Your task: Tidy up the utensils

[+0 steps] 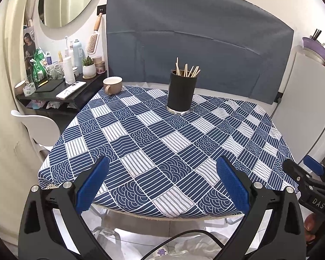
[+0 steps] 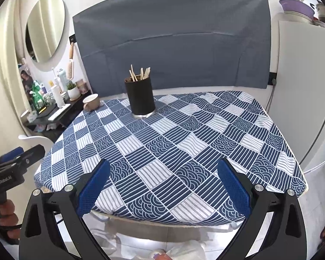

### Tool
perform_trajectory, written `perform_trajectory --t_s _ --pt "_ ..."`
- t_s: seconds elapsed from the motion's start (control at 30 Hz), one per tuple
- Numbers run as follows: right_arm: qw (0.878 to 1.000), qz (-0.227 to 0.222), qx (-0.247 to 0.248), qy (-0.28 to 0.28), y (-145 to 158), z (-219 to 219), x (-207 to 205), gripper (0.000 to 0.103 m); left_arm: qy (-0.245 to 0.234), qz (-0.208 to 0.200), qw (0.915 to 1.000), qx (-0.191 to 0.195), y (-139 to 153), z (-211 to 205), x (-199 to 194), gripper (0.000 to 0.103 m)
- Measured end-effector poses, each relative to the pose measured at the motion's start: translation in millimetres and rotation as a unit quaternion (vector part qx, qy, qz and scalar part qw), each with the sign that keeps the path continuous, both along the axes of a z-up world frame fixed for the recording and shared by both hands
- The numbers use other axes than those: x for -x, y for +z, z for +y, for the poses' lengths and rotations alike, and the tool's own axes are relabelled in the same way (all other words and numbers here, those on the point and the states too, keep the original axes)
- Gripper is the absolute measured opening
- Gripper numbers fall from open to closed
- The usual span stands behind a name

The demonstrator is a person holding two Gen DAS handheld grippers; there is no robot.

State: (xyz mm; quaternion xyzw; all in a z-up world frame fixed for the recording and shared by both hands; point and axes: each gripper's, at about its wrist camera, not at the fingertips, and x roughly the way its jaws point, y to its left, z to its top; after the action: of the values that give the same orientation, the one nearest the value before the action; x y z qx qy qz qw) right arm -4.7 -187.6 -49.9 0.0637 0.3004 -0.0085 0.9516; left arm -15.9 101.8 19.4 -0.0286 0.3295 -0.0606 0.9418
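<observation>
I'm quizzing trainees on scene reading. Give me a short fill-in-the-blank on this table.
1. The chopsticks stand in a ____ holder.
2. The beige mug sits near the table's far-____ corner.
3. Both the left tool and right tool are ____.

Missing: black; left; open

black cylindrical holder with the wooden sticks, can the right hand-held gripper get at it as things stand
Probably yes: the right hand-held gripper is open, and only bare patterned tablecloth lies before the black cylindrical holder.
</observation>
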Motion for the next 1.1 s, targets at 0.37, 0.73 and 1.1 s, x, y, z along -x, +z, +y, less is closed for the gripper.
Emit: perform_trajectory --t_s 0.37,0.73,1.1 --pt "1.0 -0.003 -0.001 -0.003 4 -2 -4 0.095 -0.001 0.003 1.0 -0.001 -1 -2 -4 0.097" --pt "1.0 0.008 -0.002 0.003 0 4 -19 0.095 0.002 0.015 0.9999 -0.005 -5 0 -14 0.097" --pt "1.0 0.021 0.002 -0.017 -3 9 -27 0.095 -0.003 0.04 0.9992 -0.001 -15 10 -26 0.097"
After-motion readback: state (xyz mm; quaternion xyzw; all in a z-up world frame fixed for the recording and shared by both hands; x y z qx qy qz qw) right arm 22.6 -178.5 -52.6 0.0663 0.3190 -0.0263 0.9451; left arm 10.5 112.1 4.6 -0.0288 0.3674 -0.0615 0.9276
